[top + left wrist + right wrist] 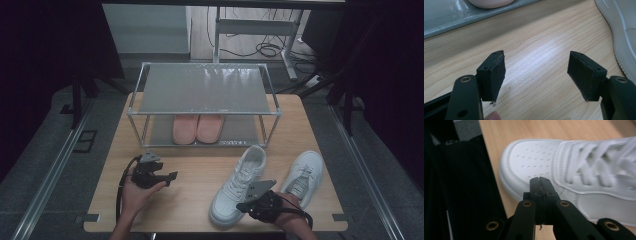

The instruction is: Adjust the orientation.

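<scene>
Two white sneakers lie on the wooden table [195,167], the left sneaker [241,181] angled toward the rack and the right sneaker [303,176] beside it. My right gripper [245,206] is shut with nothing between its jaws, low by the near end of the left sneaker. In the right gripper view the closed tips [541,181] sit just in front of the sneaker's toe side [536,157]; I cannot tell whether they touch it. My left gripper [170,177] is held open over bare table, its jaws [536,72] wide apart and empty, a sneaker's sole edge [621,32] at the right.
A metal two-level shoe rack [202,89] stands at the table's back, with a pair of pink slippers [197,128] on its lower shelf [449,15]. The table's front edge runs close behind both hands. Dark curtains flank the table.
</scene>
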